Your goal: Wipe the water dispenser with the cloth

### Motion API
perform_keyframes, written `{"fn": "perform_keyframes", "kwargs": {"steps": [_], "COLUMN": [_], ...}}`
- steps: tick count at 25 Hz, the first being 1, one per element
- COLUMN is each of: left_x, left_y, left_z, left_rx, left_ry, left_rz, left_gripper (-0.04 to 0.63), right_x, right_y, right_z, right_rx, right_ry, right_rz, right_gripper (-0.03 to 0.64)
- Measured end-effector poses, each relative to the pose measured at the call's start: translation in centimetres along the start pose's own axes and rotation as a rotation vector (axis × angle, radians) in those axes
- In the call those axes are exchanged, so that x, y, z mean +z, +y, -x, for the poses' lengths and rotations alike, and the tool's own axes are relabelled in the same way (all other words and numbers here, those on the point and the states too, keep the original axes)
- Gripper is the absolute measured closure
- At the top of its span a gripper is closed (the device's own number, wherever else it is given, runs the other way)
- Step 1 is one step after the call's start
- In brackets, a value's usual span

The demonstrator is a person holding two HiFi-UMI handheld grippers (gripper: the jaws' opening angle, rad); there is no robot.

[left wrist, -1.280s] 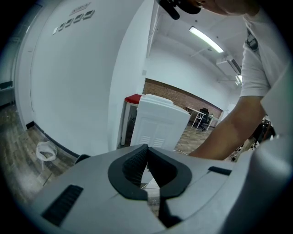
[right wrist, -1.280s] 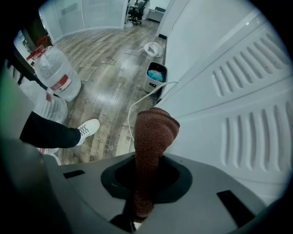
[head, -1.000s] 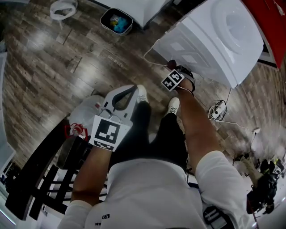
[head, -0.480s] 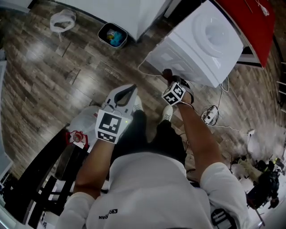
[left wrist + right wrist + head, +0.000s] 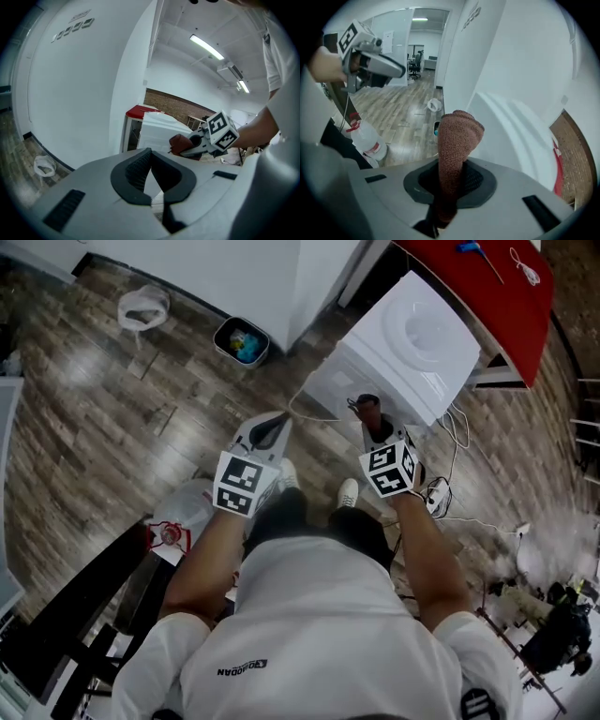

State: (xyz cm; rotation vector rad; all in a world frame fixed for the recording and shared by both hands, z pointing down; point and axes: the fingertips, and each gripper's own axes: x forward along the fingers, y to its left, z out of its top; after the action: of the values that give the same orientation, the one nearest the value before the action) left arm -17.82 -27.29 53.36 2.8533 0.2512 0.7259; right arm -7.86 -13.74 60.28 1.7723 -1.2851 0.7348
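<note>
The white water dispenser (image 5: 412, 343) stands ahead of me on the wood floor; it also shows as a white box (image 5: 159, 129) and as a broad white surface (image 5: 520, 136). My right gripper (image 5: 373, 420) is shut on a brown cloth (image 5: 370, 409), held just short of the dispenser's near face. The cloth (image 5: 457, 145) sticks up from between the jaws of that gripper (image 5: 450, 180). My left gripper (image 5: 270, 432) is beside it on the left, shut with nothing in it, its pads touching at the tips (image 5: 149, 152). From there the right gripper (image 5: 208, 138) and cloth (image 5: 180, 143) are visible.
A small bin (image 5: 242, 340) and a white bag (image 5: 142, 306) sit on the floor by the white wall. A red-topped cabinet (image 5: 478, 296) stands behind the dispenser. Cables and a power strip (image 5: 436, 493) lie at its right. A large water bottle (image 5: 173, 512) stands at my left.
The dispenser now appears farther off in the head view. My left gripper has come up level with the right one. The cloth stays in the right gripper.
</note>
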Motion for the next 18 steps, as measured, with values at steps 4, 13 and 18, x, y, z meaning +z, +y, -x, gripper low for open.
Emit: {"fn": "perform_keyframes", "kwargs": {"steps": [4, 13, 18], "left_x": [0.9, 1.8, 2.0], "left_y": [-0.2, -0.6, 0.1], "left_z": [0.2, 0.6, 0.8], "left_rx": [-0.011, -0.004, 0.048], "left_ry": [-0.020, -0.034, -0.058], "left_rz": [0.009, 0.007, 0.016], "left_gripper": [0.603, 0.603, 0.603], "right_x": [3.7, 10.8, 13.2], "right_y": [-2.4, -7.6, -7.1], "right_z": [3.2, 5.0, 2.7], "right_rx": [-0.048, -0.156, -0.109], "right_ry": [-0.041, -0.086, -0.090], "right_rz": [0.029, 0.089, 0.144], "right_gripper": [0.560, 0.560, 0.560]}}
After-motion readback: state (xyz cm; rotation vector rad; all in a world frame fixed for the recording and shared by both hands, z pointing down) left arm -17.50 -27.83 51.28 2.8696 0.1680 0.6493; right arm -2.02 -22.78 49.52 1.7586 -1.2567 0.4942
